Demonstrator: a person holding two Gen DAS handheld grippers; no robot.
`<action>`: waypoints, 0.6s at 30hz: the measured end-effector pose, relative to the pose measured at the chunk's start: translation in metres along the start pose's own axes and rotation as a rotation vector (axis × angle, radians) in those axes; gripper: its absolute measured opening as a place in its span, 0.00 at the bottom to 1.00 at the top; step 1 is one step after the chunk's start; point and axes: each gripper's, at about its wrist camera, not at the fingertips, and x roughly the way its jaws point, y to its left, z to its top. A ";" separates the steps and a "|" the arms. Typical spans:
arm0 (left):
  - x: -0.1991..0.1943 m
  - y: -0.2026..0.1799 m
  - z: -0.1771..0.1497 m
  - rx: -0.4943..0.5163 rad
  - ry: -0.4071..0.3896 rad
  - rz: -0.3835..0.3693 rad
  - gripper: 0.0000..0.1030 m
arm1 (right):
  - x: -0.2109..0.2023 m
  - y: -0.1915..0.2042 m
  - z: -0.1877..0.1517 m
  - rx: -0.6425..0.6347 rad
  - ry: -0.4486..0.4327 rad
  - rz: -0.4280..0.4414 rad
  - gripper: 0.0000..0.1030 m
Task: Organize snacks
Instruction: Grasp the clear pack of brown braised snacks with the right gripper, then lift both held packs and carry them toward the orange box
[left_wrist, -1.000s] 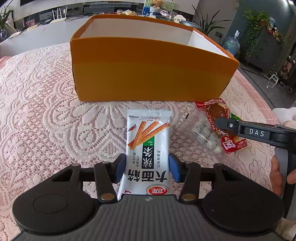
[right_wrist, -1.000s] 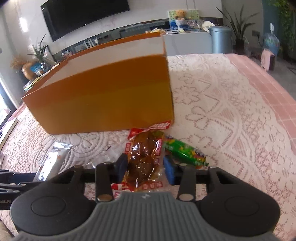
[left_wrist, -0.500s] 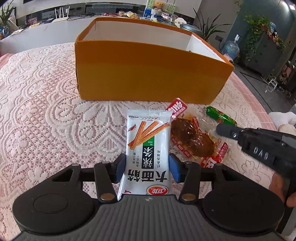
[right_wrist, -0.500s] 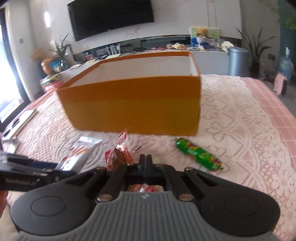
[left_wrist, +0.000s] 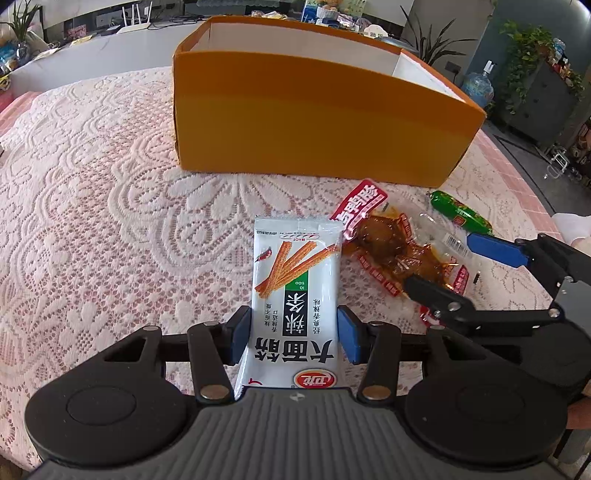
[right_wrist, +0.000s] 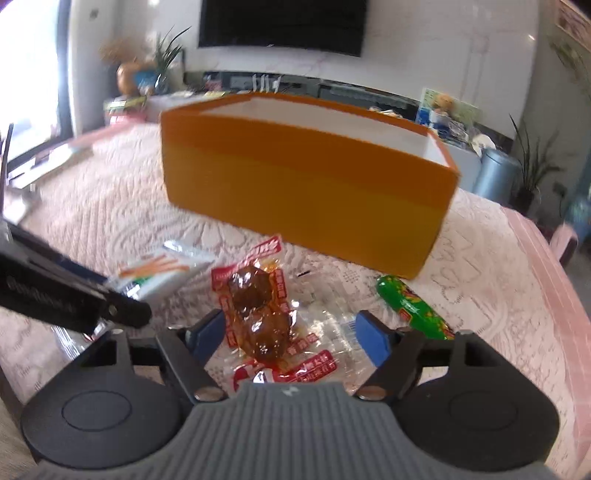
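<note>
- We hold the white spicy-strip packet (left_wrist: 295, 295) low in the centre of the left wrist view, the left gripper (left_wrist: 293, 338) clamped on its long sides, blue pads pressing both edges; its far end points up the frame toward the orange box (left_wrist: 317, 118).
- Just right of it lies the brown braised-snack pouch (right_wrist: 258, 314), flat on the lace tablecloth (left_wrist: 110, 206). In the right wrist view it sits between the fingers of the right gripper (right_wrist: 288, 336), whose jaws are opening; the pads stand clear of the wrapper on both sides.
- A green sausage stick (right_wrist: 413, 308) lies to the right of the pouch, near the box's right corner, untouched.
- The box stands open-topped across the upper half of both views; we cannot see its floor.
- What could go wrong, as we judge it: the pouch's slick, crinkled film may slide or fold if our right pads close on the clear margin rather than the filled part.
- The two grippers sit close together at lower right in the left view, so a hasty lift could knock one against the other, or drag the pouch across the lace.
- The thin white packet could bow or slip in transit over the box wall.
</note>
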 end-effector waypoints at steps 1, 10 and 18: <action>0.001 0.001 -0.001 -0.002 0.003 0.002 0.55 | 0.003 0.002 -0.001 -0.013 0.005 0.003 0.76; 0.003 0.001 -0.001 -0.008 0.003 -0.017 0.55 | 0.023 0.019 -0.012 -0.133 -0.003 -0.028 0.63; -0.001 0.000 -0.002 -0.010 -0.004 -0.017 0.55 | 0.012 0.024 -0.012 -0.137 -0.019 -0.033 0.42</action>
